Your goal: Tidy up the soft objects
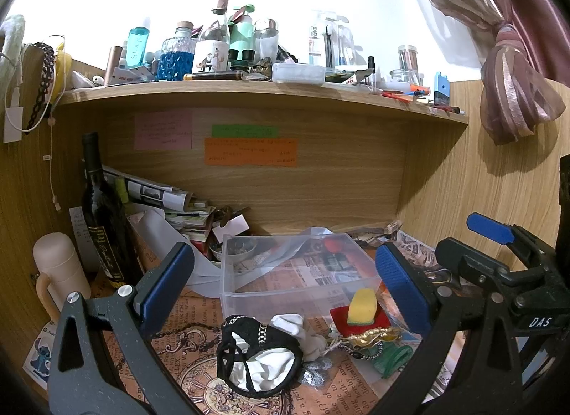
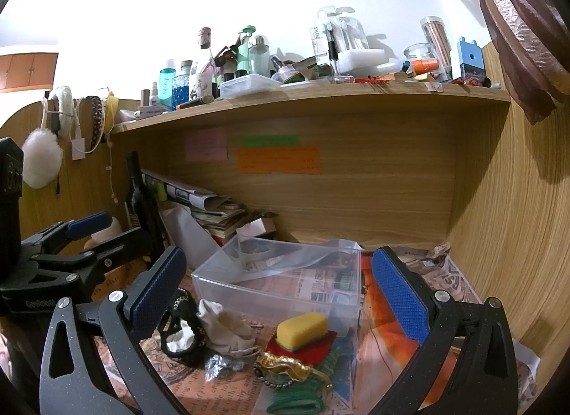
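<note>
A clear plastic bin (image 1: 228,293) (image 2: 213,277) stands on the paper-covered desk, with nothing soft in it. In front of it lie a black-and-white fabric pouch (image 1: 260,358) (image 2: 180,329), a cream cloth (image 1: 310,336) (image 2: 224,326), a yellow sponge (image 1: 362,306) (image 2: 302,326) on a red pad (image 1: 342,315) (image 2: 320,342), a gold ornament (image 1: 370,334) (image 2: 288,365) and a green band (image 1: 392,358) (image 2: 295,397). My left gripper (image 1: 285,279) is open above the pile. My right gripper (image 2: 279,286) is open over the bin's front and the sponge, and also shows in the left wrist view (image 1: 498,265).
A dark wine bottle (image 1: 103,222) (image 2: 140,197), a cream flask (image 1: 58,269) and stacked papers (image 1: 171,208) (image 2: 210,208) stand at the back left. A cluttered shelf (image 1: 249,94) (image 2: 320,94) overhangs. A wooden wall (image 2: 516,236) closes the right side.
</note>
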A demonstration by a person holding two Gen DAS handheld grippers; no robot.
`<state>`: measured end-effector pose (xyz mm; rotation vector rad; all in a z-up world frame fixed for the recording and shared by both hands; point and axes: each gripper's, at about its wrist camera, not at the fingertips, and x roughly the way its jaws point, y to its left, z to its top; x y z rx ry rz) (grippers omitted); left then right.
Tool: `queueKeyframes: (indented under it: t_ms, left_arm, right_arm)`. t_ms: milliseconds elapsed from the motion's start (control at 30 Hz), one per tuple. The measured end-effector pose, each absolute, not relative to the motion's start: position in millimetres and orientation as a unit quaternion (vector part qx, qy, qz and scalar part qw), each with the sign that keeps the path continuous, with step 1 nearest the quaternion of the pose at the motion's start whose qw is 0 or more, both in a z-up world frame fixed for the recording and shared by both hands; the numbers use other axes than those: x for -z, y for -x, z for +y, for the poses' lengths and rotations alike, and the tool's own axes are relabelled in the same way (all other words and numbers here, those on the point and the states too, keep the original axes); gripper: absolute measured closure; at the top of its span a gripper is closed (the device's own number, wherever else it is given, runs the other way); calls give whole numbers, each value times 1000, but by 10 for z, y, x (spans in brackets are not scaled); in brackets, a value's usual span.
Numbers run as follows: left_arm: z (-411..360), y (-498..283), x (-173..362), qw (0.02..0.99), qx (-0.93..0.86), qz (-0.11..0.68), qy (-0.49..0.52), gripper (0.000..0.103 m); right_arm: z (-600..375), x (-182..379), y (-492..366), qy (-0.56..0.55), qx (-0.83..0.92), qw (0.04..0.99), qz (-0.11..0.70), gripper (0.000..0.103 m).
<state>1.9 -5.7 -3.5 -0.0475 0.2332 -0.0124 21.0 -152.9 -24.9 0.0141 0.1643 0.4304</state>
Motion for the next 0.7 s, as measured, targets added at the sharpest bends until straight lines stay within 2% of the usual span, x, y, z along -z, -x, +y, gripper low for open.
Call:
queueKeyframes:
  t_ms: [700]
  left_arm:
    - [-51, -17, 36, 993, 7, 117, 24, 0]
  right_arm:
    - [-1527, 244, -206, -7, -216, 973, 79, 0]
